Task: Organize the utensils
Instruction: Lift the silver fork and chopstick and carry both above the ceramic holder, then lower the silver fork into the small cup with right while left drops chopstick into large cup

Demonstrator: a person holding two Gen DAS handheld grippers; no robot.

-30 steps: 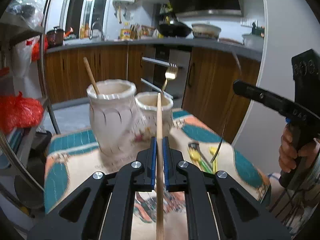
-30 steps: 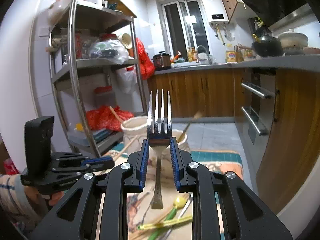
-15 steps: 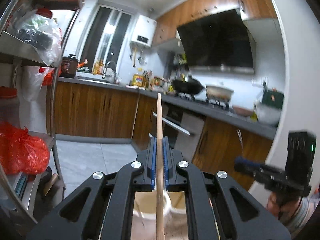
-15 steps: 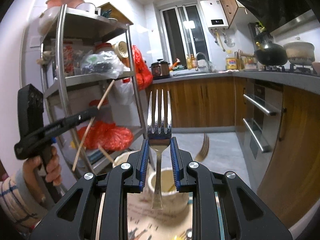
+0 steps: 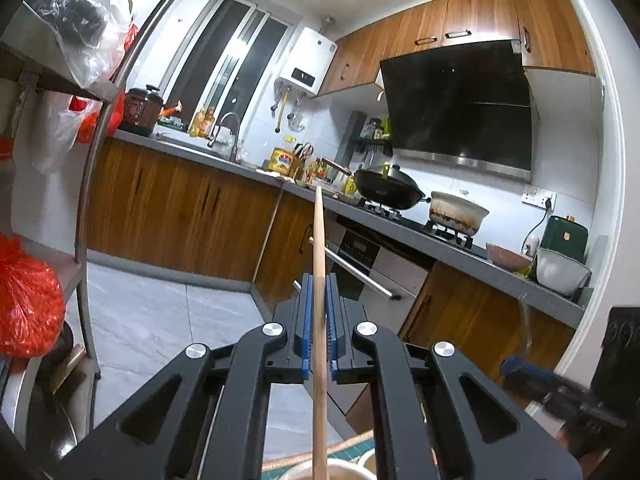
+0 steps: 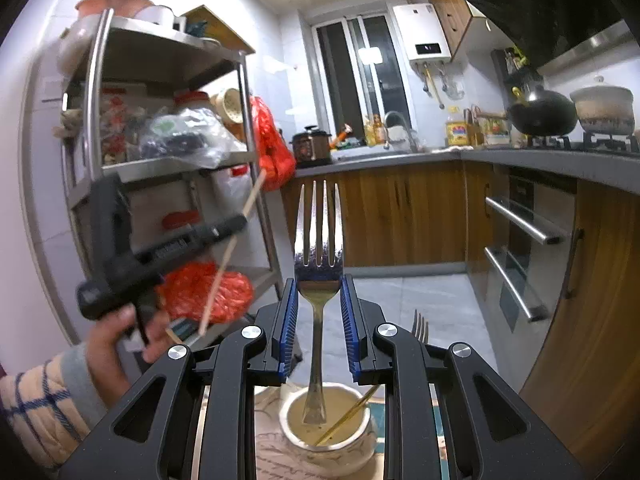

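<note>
My left gripper [image 5: 319, 316] is shut on a wooden chopstick [image 5: 319, 264], held upright high above the table; it also shows at the left of the right wrist view [image 6: 240, 222], the chopstick [image 6: 224, 268] slanting through it. A cream jar rim [image 5: 320, 470] peeks out below. My right gripper [image 6: 319, 320] is shut on a silver fork [image 6: 319, 248], tines up, its handle hanging over the mouth of a white ceramic jar [image 6: 328, 436]. That jar holds another fork [image 6: 419, 326] leaning at its right.
A metal shelf rack [image 6: 168, 160] with red bags stands at the left. Wooden kitchen cabinets [image 6: 400, 216] and an oven [image 6: 520, 248] lie behind and to the right. A patterned tablecloth [image 6: 272, 456] lies under the jars.
Both grippers rose and tilted upward over the jars. The right gripper brought the fork's handle over the small jar's mouth. The left gripper lifted its chopstick higher; the jars dropped almost out of its view.
</note>
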